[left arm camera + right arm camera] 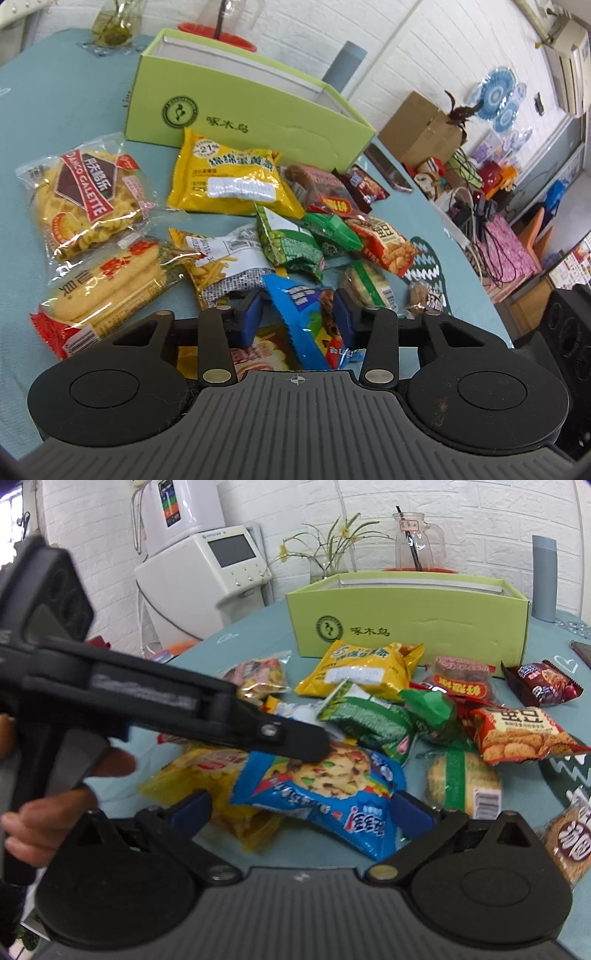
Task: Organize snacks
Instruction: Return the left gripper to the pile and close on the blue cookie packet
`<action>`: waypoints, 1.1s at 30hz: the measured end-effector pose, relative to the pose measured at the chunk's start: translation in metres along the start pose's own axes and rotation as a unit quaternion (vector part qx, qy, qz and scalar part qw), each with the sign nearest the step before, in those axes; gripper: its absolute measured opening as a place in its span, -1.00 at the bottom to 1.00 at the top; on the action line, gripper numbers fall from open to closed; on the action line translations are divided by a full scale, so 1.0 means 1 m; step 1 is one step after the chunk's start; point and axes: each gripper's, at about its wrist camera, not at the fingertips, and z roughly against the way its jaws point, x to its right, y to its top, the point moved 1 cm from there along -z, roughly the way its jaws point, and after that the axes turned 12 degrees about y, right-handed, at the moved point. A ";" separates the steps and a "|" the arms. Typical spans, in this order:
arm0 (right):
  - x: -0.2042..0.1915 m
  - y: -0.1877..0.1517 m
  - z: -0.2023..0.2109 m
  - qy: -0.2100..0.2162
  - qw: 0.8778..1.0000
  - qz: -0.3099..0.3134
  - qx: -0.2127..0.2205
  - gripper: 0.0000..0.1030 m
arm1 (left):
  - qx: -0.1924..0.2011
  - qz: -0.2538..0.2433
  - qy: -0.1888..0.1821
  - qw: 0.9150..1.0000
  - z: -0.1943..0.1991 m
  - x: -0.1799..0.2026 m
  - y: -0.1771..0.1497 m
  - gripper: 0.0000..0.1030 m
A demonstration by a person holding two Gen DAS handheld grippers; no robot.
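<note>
While the pile sits there, biggest thing first: the round table with the teal cloth [74,110] takes up most of the room in front of me; on it stands the open lime-green cardboard box [236,107] with a round logo on its side, and I can't see what's inside it from here; behind the box there's a clear glass jug with a dark straw [417,541] and a grey cylinder flask [543,579]. Snacks are scattered loose in front of the box: a puffy yellow plastic packet with a white label [231,181] just beside the box wall; a clear bag of yellow waffle biscuits with a red band [83,195] off to one side; a clear-and-red pack of long rice crackers [107,284] near that; a green foil pea-snack bag [369,720] in the middle; an orange-red packet picturing round crackers [517,734] next to it.

Smaller still, the blue plastic cookie wrapper with a chip cookie printed on it [332,786] lies on a yellow bag near the table edge; the left gripper [299,315] has its blue pads on either side of that wrapper, right up against it, though whether they're actually pinching I can't tell; the right gripper [301,810] is spread wide, its pads flanking the same wrapper without clamping it.
</note>
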 end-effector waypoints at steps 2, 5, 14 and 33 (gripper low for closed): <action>-0.007 -0.004 0.004 0.022 1.000 -0.012 0.003 0.98 | -0.002 -0.011 0.005 1.000 -0.004 0.003 -0.001 -0.63; -0.024 -0.007 0.011 0.043 0.999 -0.021 0.009 0.97 | -0.008 -0.025 0.010 1.000 -0.009 0.004 -0.001 -0.57; -0.007 0.014 0.011 -0.013 0.998 0.062 0.002 0.99 | 0.029 0.034 0.018 0.999 0.036 -0.031 -0.004 -0.38; 0.023 0.011 -0.003 0.070 0.997 -0.038 -0.012 0.99 | -0.024 0.063 -0.042 0.997 0.048 -0.044 -0.061 -0.39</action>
